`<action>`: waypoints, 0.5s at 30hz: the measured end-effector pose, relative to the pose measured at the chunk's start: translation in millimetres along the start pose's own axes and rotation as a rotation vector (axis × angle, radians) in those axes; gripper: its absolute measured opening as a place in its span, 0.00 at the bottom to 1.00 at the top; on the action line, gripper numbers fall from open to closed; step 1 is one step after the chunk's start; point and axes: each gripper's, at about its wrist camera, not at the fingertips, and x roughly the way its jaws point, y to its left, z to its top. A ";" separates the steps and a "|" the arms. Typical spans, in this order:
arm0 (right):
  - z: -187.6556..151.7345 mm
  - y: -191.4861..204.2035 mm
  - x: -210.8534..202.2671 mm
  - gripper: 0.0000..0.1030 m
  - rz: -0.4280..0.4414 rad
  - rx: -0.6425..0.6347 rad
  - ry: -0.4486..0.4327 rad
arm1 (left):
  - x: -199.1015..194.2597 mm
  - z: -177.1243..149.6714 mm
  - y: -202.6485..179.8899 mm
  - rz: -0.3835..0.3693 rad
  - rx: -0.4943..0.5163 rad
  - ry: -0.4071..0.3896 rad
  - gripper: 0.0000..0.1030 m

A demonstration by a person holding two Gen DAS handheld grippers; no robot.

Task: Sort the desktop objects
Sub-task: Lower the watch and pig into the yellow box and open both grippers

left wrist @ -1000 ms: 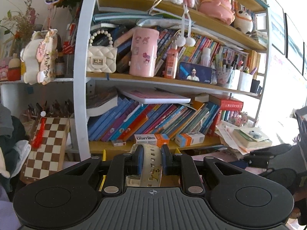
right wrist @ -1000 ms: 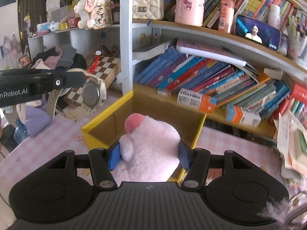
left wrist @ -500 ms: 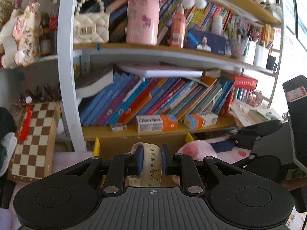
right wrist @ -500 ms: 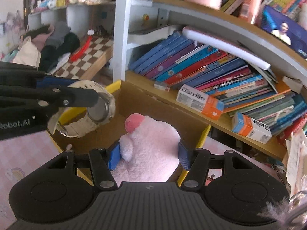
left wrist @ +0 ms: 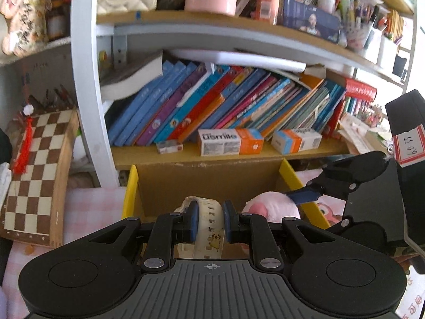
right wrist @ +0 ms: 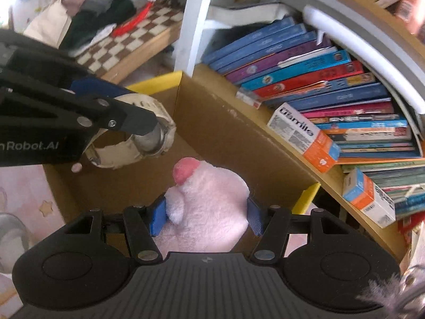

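Note:
My left gripper [left wrist: 208, 222] is shut on a cream wristwatch [left wrist: 209, 228] and holds it over the open cardboard box [left wrist: 207, 183] with yellow flaps. In the right wrist view the watch [right wrist: 138, 138] hangs from the left gripper's fingers [right wrist: 127, 118] above the box interior [right wrist: 225, 133]. My right gripper [right wrist: 205, 212] is shut on a pink plush toy [right wrist: 209, 199] and holds it over the box's right part. The plush [left wrist: 268, 206] also shows in the left wrist view beside the watch.
A bookshelf with leaning books [left wrist: 225, 106] and small cartons [left wrist: 229, 142] stands right behind the box. A chessboard [left wrist: 34, 175] leans at the left. The white shelf post [left wrist: 85, 79] rises by the box's left corner. Pink checked tablecloth [left wrist: 93, 207] lies around the box.
Both grippers have moved forward and down toward the box. The watch and the plush now hang over the box's opening, closer to each other.

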 end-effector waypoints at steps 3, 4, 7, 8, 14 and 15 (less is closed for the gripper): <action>-0.4 -1.6 12.6 0.56 0.019 -0.005 0.021 | 10.9 -3.0 -2.7 0.012 0.019 0.029 0.18; -0.3 -1.6 16.7 0.56 0.025 -0.008 0.027 | 14.1 -4.3 -2.9 0.017 0.020 0.041 0.18; 1.2 -1.5 27.1 0.57 0.035 -0.031 0.045 | 24.2 -7.1 -2.0 0.035 0.021 0.078 0.18; 1.9 -1.3 30.4 0.57 0.037 -0.041 0.051 | 27.7 -8.1 -1.1 0.041 0.020 0.094 0.18; 2.8 -3.0 44.9 0.57 0.085 -0.063 0.099 | 44.6 -12.6 2.4 0.070 0.036 0.182 0.18; 2.7 -2.8 47.1 0.57 0.089 -0.068 0.107 | 46.7 -13.5 2.2 0.073 0.041 0.192 0.18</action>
